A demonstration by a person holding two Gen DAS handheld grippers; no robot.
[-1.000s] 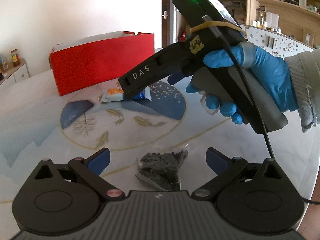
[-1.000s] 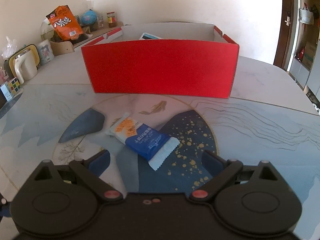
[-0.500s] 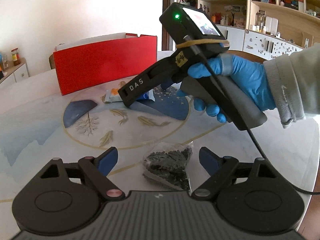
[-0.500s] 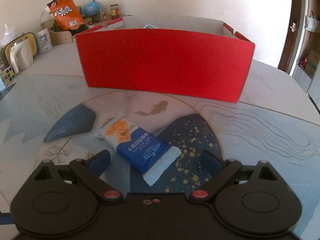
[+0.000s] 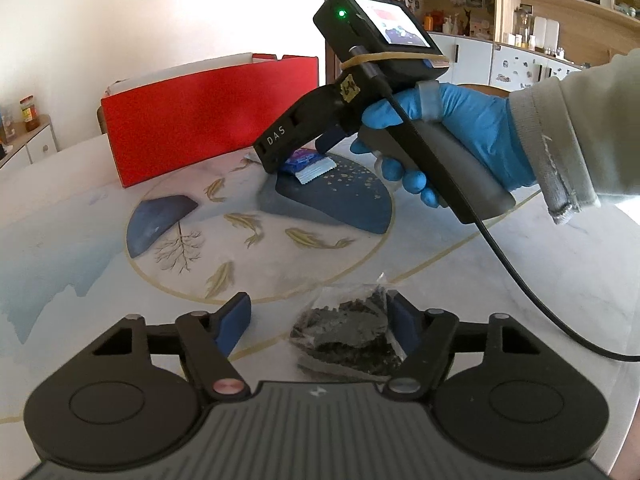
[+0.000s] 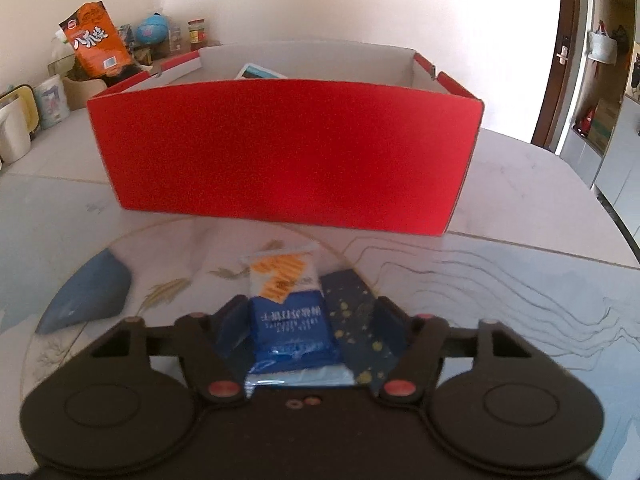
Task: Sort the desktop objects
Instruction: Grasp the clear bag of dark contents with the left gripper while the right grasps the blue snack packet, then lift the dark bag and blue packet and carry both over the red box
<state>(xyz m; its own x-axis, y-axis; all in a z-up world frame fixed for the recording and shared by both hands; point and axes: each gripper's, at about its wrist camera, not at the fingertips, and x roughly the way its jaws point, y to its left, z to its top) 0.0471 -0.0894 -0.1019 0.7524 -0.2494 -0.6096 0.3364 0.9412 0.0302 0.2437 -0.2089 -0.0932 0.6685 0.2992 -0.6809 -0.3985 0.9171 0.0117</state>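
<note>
red box (image 6: 280, 160): card inside | right fingers (image 6: 230, 326) straddle snack packet (image 6: 290, 312), apart | left fingers (image 5: 234, 318) apart

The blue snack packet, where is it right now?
The blue snack packet lies on the table between the right gripper fingers, just in front of the red box.
</note>
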